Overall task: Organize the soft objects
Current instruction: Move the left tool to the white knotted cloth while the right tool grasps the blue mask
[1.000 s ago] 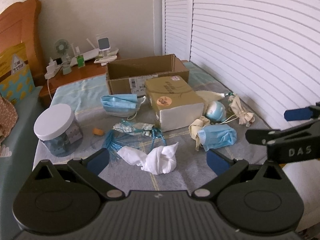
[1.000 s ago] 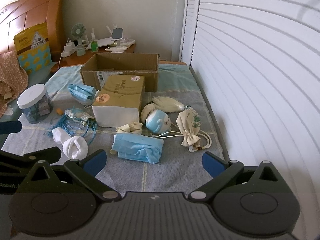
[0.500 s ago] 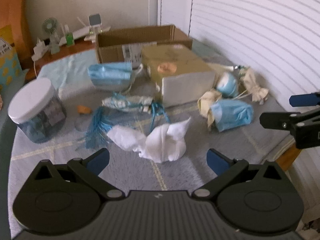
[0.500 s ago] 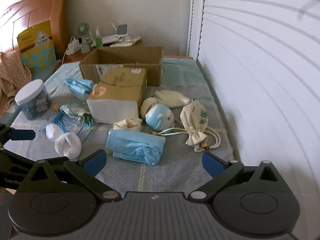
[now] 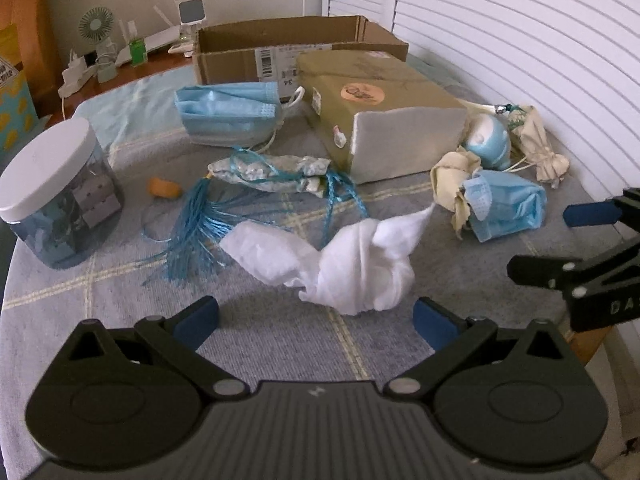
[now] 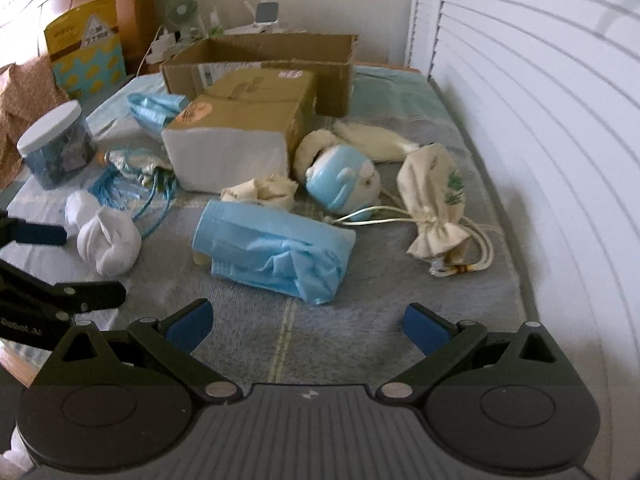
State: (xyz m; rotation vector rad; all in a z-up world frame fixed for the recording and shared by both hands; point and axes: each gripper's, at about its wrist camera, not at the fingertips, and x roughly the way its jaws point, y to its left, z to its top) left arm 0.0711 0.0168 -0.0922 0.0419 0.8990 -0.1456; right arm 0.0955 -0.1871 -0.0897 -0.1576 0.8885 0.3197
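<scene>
A knotted white cloth (image 5: 348,264) lies on the grey blanket just ahead of my open left gripper (image 5: 316,318); it also shows as the white cloth (image 6: 106,238) at the left of the right wrist view. A crumpled blue face mask (image 6: 276,250) lies just ahead of my open right gripper (image 6: 306,320), seen as the blue mask (image 5: 506,210) in the left wrist view. Further back are a second blue mask (image 5: 228,112), a blue and white plush toy (image 6: 344,184), a cream drawstring pouch (image 6: 438,204), a cream rag (image 6: 262,192) and a blue tassel bundle (image 5: 256,196).
An open cardboard box (image 5: 288,50) stands at the back, with a wrapped tan parcel (image 5: 384,112) in front of it. A white-lidded jar (image 5: 56,192) stands at the left. Slatted white doors (image 6: 540,120) run along the right edge of the bed. A bedside table (image 5: 120,64) holds a small fan.
Both grippers have moved forward and lower toward the blanket. The white cloth now sits close between the left fingers, and the blue mask close ahead of the right fingers.
</scene>
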